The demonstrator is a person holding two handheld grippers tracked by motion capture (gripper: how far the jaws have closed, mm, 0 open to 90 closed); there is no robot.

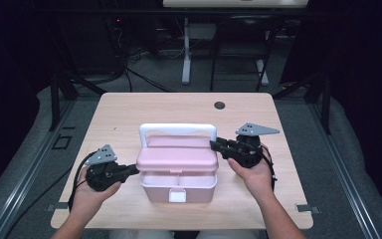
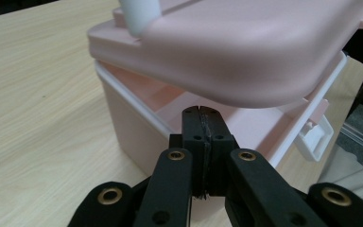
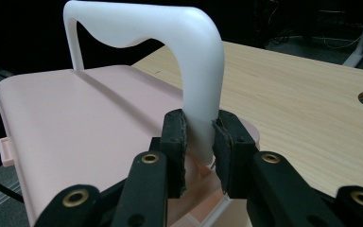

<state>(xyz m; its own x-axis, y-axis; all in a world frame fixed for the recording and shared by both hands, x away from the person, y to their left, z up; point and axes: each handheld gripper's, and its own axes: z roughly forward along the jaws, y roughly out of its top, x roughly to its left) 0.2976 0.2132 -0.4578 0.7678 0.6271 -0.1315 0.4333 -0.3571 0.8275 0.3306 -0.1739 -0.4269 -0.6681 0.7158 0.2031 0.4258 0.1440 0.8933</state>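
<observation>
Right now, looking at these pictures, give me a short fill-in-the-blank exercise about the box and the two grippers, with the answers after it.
1. The right gripper is clamped on the box's white ____.
2. The left gripper has its jaws pressed ____, their tips under the raised pink lid.
3. The pink box sits on a wooden ____.
4. The latch on the box's front is coloured ____.

Missing words: handle; together; table; white

pink box (image 1: 177, 169) mid-table | lid (image 1: 176, 158) ajar (narrow gap) | sides free
</observation>
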